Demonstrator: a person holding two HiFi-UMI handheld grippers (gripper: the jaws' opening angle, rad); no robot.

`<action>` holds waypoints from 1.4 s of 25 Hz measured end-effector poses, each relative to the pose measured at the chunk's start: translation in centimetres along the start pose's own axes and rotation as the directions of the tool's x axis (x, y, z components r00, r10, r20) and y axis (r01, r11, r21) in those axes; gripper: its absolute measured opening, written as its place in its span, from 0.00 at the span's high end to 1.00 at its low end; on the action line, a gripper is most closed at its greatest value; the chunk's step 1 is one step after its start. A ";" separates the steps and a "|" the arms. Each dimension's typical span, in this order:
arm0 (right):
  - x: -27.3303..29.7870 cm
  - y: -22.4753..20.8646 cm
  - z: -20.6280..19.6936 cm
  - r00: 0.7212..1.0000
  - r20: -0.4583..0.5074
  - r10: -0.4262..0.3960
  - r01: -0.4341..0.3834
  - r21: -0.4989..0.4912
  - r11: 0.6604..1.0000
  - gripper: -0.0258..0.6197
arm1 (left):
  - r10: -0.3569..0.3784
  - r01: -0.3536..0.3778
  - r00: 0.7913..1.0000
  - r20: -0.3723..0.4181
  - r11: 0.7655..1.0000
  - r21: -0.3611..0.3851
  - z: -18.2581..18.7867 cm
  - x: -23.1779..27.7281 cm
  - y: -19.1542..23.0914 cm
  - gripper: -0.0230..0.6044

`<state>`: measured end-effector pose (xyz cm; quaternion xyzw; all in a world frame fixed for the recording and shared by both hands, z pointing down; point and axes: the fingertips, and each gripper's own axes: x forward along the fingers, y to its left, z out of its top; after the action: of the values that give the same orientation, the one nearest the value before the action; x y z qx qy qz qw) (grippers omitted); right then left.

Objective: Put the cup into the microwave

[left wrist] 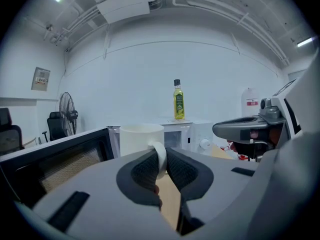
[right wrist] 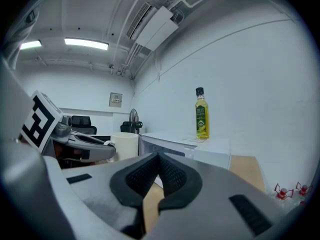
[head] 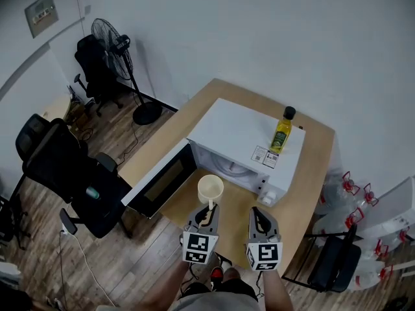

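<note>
My left gripper (left wrist: 161, 163) is clamped on the cup (head: 210, 188) by its handle to keep it upright, at 6 o'clock of the open microwave (head: 249, 131), facing the cavity; my right gripper (right wrist: 159, 170) is shut and empty at its 3 o'clock, spare.

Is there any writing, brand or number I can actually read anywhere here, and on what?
Nothing here can be read as words or numbers.
Label on the bottle: too small and blurred.
Stickers on the microwave: too small.
Wall panel: unreadable.
Red label on the jug: blurred.
Square markers: patterns only, no letters.
</note>
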<state>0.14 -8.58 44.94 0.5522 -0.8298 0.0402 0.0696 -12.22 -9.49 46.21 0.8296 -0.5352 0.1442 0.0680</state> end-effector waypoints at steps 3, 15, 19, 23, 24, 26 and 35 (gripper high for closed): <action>1.7 -0.1 -0.2 1.000 -0.002 0.001 -0.001 0.002 1.000 0.93 | -0.004 0.004 1.000 -0.005 1.000 -0.003 -0.3 1.7 0.7 0.88; 8.1 -1.3 -3.1 0.999 -0.051 -0.008 0.011 0.042 0.999 0.93 | -0.047 0.047 0.998 -0.044 0.999 -0.014 -2.2 8.3 2.7 0.88; 9.7 -1.5 -3.9 0.998 -0.069 -0.011 0.014 0.053 0.998 0.93 | -0.057 0.056 0.997 -0.057 0.998 -0.018 -2.9 10.2 3.3 0.88; 11.1 -1.7 -4.6 0.997 -0.083 -0.010 0.015 0.061 0.998 0.93 | -0.065 0.064 0.996 -0.067 0.998 -0.017 -3.6 11.8 3.7 0.88; 11.4 -1.7 -4.9 0.996 -0.086 -0.009 0.015 0.064 0.998 0.93 | -0.068 0.067 0.995 -0.068 0.998 -0.019 -3.8 12.2 3.8 0.88; 12.0 -1.7 -5.2 0.996 -0.091 -0.009 0.015 0.069 0.998 0.93 | -0.074 0.073 0.995 -0.069 0.997 -0.023 -4.1 13.0 4.0 0.88; 14.2 -2.0 -6.7 0.993 -0.113 -0.019 0.030 0.098 0.995 0.93 | -0.095 0.095 0.993 -0.069 0.995 -0.014 -4.9 16.1 4.7 0.88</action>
<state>-2.92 -21.32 53.83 0.5620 -0.8147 0.1114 0.0890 -11.06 -24.14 55.67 0.8482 -0.4931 0.1667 0.0979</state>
